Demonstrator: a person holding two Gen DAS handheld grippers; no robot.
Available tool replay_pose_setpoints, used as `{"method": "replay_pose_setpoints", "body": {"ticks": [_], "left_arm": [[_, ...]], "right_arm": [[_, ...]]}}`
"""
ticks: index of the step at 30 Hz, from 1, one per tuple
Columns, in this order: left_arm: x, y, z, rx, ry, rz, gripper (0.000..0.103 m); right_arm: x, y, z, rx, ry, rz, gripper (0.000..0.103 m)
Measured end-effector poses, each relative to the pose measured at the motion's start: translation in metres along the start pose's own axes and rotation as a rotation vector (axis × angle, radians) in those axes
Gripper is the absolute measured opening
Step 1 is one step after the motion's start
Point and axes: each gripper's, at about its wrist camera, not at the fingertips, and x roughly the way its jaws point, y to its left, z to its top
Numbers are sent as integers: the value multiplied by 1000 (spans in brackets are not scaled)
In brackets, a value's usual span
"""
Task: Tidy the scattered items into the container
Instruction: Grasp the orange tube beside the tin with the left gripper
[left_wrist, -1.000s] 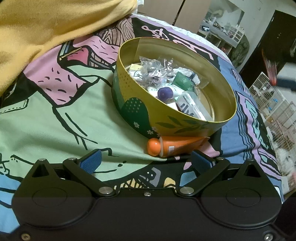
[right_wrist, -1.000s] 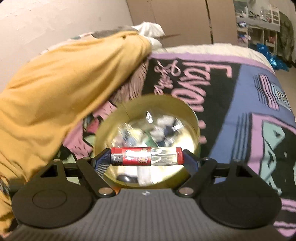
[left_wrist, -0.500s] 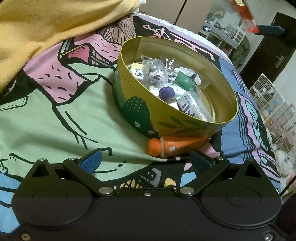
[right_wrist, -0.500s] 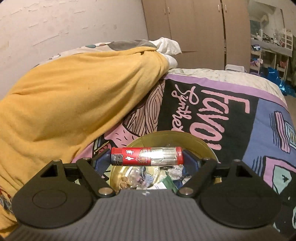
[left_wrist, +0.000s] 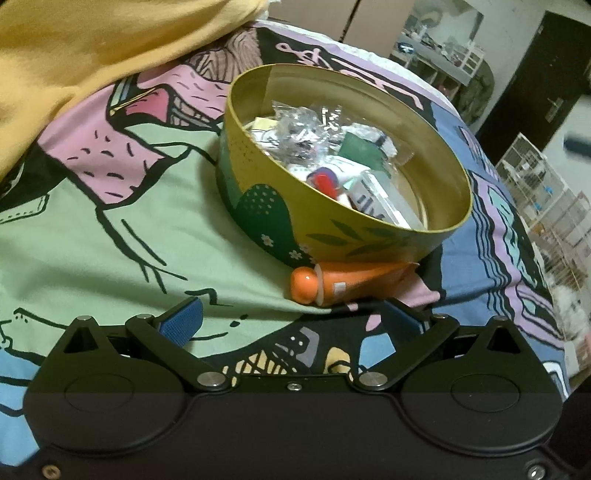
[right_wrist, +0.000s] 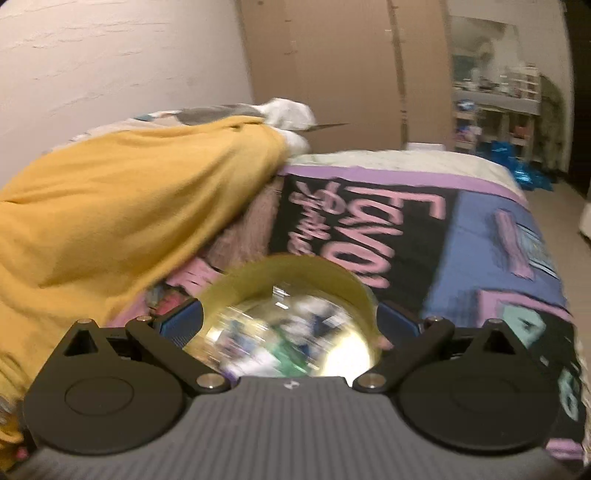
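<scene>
Just ahead of the left gripper (left_wrist: 290, 319), an orange tube (left_wrist: 347, 282) lies on the patterned bedspread (left_wrist: 92, 236), its length touching the near wall of the round tin (left_wrist: 266, 218). That gripper's blue pads (left_wrist: 181, 321) stand wide apart with nothing between them, and the tube sits slightly right of the gap's centre. Inside the tin there is a jumble: plastic wrappers, a green packet, a white box, and a red-ended thing (left_wrist: 325, 182) near the closer wall.

Over on the other side, the right gripper (right_wrist: 290, 325) is spread wide too, empty, with the tin (right_wrist: 295, 271) framed between its fingers and directly in front of it. That view is smeared, so what lies inside cannot be made out from there.

By my reckoning the tube is the last loose item in sight. The worry is how snug it sits against the tin: a finger coming down on the far side may strike the wall and shove the tin across the soft bedding, or tip it. Pinching the rounded cap rather than the body could let it slide out.
</scene>
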Motion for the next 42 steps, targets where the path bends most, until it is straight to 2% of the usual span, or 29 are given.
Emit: {"method": "replay_pose_setpoints", "body": {"ticks": [6, 9, 11, 16, 20, 26, 28, 32, 35, 38, 42], "left_arm": [[-2, -10, -2, 43, -3, 5, 102], [-5, -19, -3, 61, -31, -1, 102], [-3, -26, -4, 70, -52, -6, 102], [16, -40, -1, 15, -87, 22, 102], [40, -41, 3, 4, -57, 72, 102], [56, -60, 5, 21, -44, 42, 102], [62, -68, 4, 43, -48, 76, 102], [79, -69, 3, 16, -22, 148, 100], [82, -73, -3, 90, -41, 173, 94], [76, -71, -8, 114, -45, 160, 94], [57, -60, -7, 85, -25, 93, 94]], "right_arm": [[5, -46, -52, 94, 27, -113, 103], [12, -64, -70, 172, 52, -156, 103], [14, -70, -70, 197, 47, -141, 103], [19, -66, -70, 152, 18, -132, 103], [19, -69, -71, 183, 28, -99, 103], [26, -76, -74, 246, 46, -64, 103], [29, -77, -74, 256, 53, -58, 103], [32, -78, -75, 264, 47, -52, 103], [36, -80, -76, 271, 60, -59, 103], [37, -82, -77, 277, 60, -63, 103], [37, -83, -77, 285, 59, -63, 103]]}}
